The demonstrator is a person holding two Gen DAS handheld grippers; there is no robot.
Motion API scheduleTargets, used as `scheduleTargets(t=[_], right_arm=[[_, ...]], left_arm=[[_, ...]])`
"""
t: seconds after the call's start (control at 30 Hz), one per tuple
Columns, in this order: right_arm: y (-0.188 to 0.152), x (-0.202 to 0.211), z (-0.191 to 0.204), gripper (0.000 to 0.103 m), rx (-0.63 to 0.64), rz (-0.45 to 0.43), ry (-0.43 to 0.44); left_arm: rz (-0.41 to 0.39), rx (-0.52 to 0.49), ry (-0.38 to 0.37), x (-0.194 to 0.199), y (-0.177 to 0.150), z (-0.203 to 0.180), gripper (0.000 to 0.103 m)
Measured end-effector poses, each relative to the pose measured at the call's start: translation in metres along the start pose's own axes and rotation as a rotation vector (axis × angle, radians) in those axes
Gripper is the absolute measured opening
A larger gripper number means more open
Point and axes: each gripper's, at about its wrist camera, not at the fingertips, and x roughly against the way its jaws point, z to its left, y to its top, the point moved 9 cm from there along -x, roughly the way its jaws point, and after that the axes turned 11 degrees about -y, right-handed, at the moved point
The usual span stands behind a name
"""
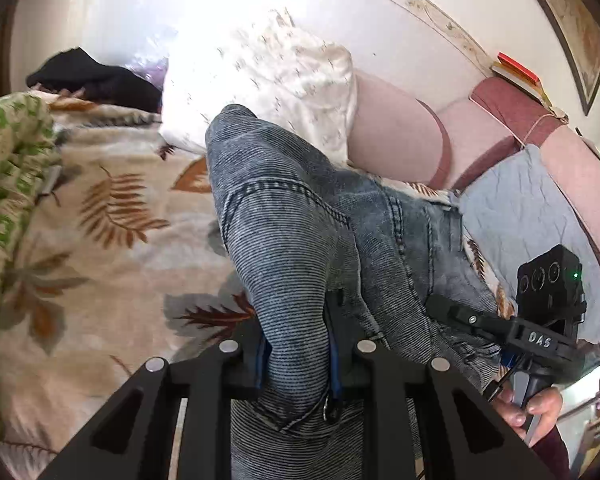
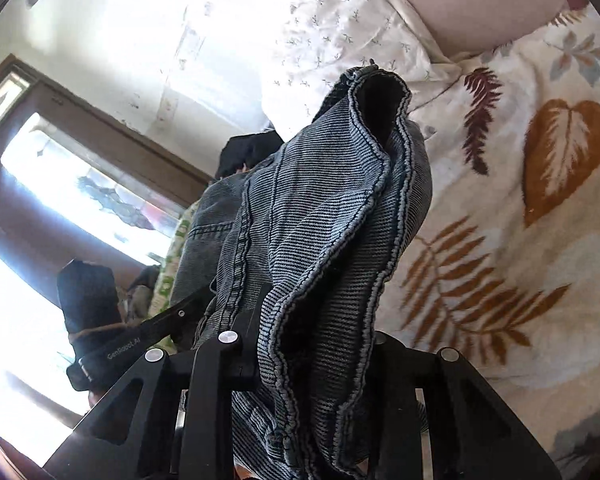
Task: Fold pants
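The leaf-print bed (image 1: 112, 216) lies under the jeans (image 1: 284, 248), which hang bunched above it, lifted off the blanket. The left claw (image 1: 296, 364) pinches a thick wad of denim and the right claw (image 2: 300, 344) pinches a hemmed edge. Such bulky, uneven bites could slip, I judge, dropping the jeans in a heap.

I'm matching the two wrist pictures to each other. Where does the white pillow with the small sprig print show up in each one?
Left wrist view: white pillow upper centre, behind the raised jeans.
Right wrist view: white pillow top centre-right, above the jeans.
Shared landmark: the leaf-print blanket under both.
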Motion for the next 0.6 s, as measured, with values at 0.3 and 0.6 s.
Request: scheduleTargets(t=[0.3,0.6], right_arm=[[0.017,-0.044,0.014,0.025,0.079,-0.025,-0.048],[0.024,-0.081,-0.039,0.026,0.007,0.020,-0.121]], left_arm=[[-0.008,0.027,0.096,-0.017,0.020,0.044,0.025],[0.092,0.052,0.102,-0.092,0.007,0.071,0.025]])
